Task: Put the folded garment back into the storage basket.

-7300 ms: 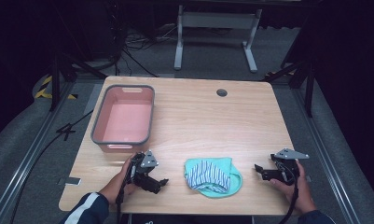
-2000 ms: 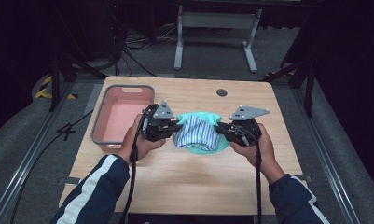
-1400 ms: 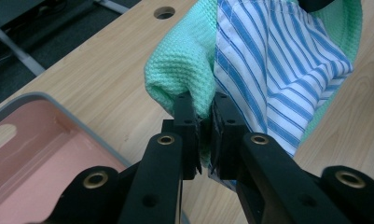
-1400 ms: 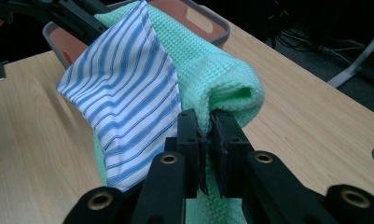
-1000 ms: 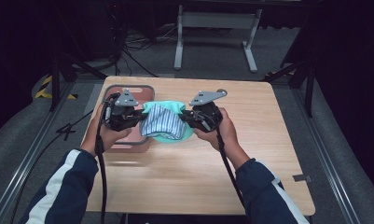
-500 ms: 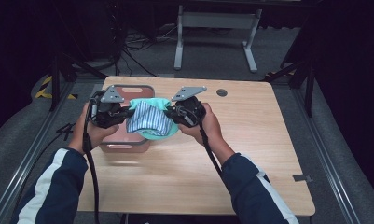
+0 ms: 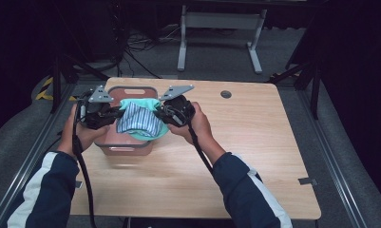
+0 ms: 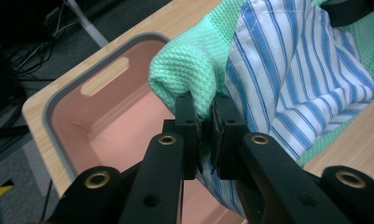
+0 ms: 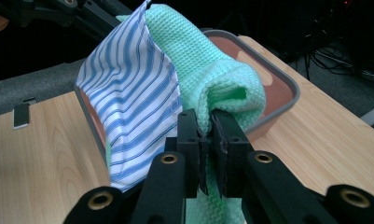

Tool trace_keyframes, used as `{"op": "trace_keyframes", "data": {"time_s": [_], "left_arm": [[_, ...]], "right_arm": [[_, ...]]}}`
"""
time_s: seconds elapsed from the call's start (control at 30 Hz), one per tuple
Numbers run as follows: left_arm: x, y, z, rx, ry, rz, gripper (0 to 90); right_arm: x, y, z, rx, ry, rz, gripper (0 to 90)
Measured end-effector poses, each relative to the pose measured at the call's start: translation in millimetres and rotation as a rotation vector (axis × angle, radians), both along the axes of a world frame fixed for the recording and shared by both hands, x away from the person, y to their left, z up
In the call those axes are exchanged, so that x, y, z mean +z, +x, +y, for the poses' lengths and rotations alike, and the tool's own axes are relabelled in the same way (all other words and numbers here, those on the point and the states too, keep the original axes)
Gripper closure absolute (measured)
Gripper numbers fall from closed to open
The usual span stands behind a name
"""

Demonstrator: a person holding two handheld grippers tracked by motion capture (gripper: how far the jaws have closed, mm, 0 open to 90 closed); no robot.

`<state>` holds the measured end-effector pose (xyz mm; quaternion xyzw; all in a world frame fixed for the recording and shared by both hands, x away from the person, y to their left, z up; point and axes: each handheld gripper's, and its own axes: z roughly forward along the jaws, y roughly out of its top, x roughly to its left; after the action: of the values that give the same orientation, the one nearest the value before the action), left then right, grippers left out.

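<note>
A bundle of cloth hangs between the two grippers above the pink bin (image 7: 131,148): a mint-green knitted towel (image 7: 139,104) wrapped around a blue-and-white striped cloth (image 7: 137,121). My left gripper (image 7: 113,113) is shut on the bundle's left end, and in the left gripper view its jaws pinch the green towel (image 8: 184,70) beside the striped cloth (image 8: 296,79). My right gripper (image 7: 158,113) is shut on the right end. The right gripper view shows its jaws clamped on the green towel (image 9: 212,79), with the striped cloth (image 9: 128,102) hanging to the left and the bin (image 9: 287,93) behind.
The pink bin with a grey rim (image 8: 58,135) sits at the table's far left, its floor bare. The wooden table (image 7: 254,156) stretches to the right, with a round hole (image 7: 225,94) near its far edge. A metal stand (image 7: 216,28) stands on the floor beyond.
Both hands have carried the cloth bundle leftward across the table, from near the bin's right side to over the bin. Both grippers stay shut on it.
</note>
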<state>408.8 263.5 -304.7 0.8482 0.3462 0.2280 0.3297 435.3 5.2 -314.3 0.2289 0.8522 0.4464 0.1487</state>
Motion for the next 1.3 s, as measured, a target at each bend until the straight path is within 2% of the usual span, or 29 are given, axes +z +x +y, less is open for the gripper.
{"op": "trace_keyframes", "data": {"time_s": [0.33, 0.63, 0.8, 0.83, 1.03, 1.2, 1.3], "left_arm": [[-7.8, -0.6, 21.1, 0.047, -0.001, 0.000, 82.8], [-14.1, 0.0, 29.6, 0.070, 0.009, 0.011, 82.8], [-20.2, 1.5, 32.9, 0.087, 0.010, 0.004, 82.8], [-21.3, 2.0, 33.3, 0.094, 0.011, 0.015, 82.8], [-31.8, 6.9, 36.7, 0.106, 0.019, 0.024, 82.8], [-42.7, 10.5, 39.4, 0.119, 0.027, 0.053, 82.8], [-48.4, 12.8, 39.9, 0.124, 0.015, 0.052, 82.8]], "right_arm": [[-7.2, 5.8, 28.1, 0.028, 0.000, 0.015, 82.5], [-17.7, 9.5, 48.4, 0.043, -0.024, 0.026, 82.5], [-22.5, 13.0, 55.1, 0.047, -0.036, 0.028, 82.5], [-23.6, 13.9, 56.0, 0.047, -0.036, 0.032, 82.5], [-33.0, 19.8, 61.3, 0.042, -0.027, 0.060, 82.4], [-43.2, 26.1, 63.7, 0.025, -0.032, 0.084, 82.2], [-48.2, 28.9, 64.8, 0.019, -0.033, 0.095, 82.2]]}}
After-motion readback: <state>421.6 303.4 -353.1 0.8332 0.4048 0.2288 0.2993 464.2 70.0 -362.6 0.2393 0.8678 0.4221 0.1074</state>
